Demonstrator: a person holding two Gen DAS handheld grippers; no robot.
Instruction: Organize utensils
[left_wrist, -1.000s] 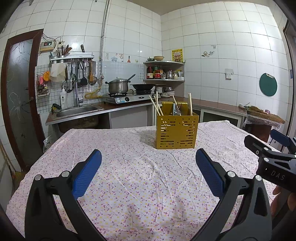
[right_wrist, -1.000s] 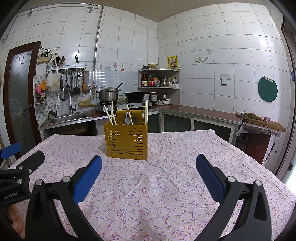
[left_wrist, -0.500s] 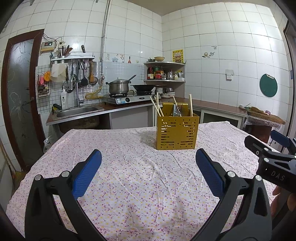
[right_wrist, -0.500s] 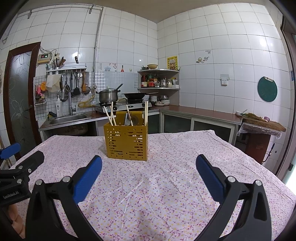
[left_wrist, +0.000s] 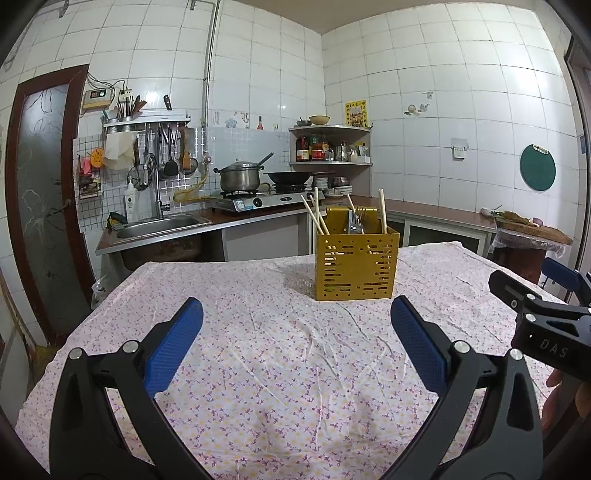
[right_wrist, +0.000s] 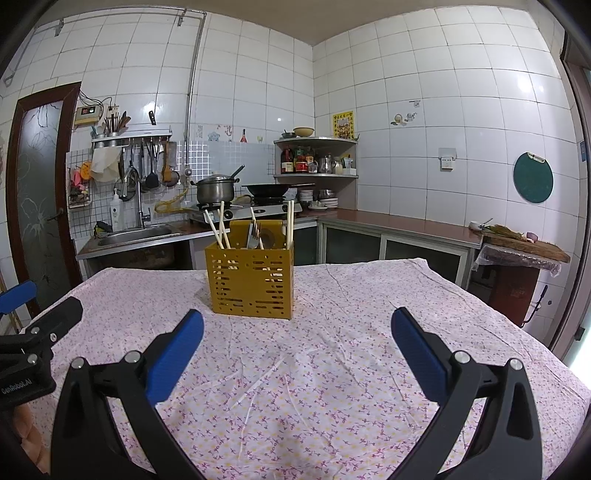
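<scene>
Blue-padded left gripper (left_wrist: 296, 341) and right gripper (right_wrist: 297, 342) level above tablecloth (left_wrist: 277, 354), fingers spread, empty

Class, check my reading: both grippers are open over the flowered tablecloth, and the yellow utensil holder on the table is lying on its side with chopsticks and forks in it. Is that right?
One detail is wrong. The yellow utensil holder stands upright, as both wrist views show. The rest holds: the left gripper and right gripper are open over the flowered tablecloth, and chopsticks and forks stick up from the holder.
</scene>
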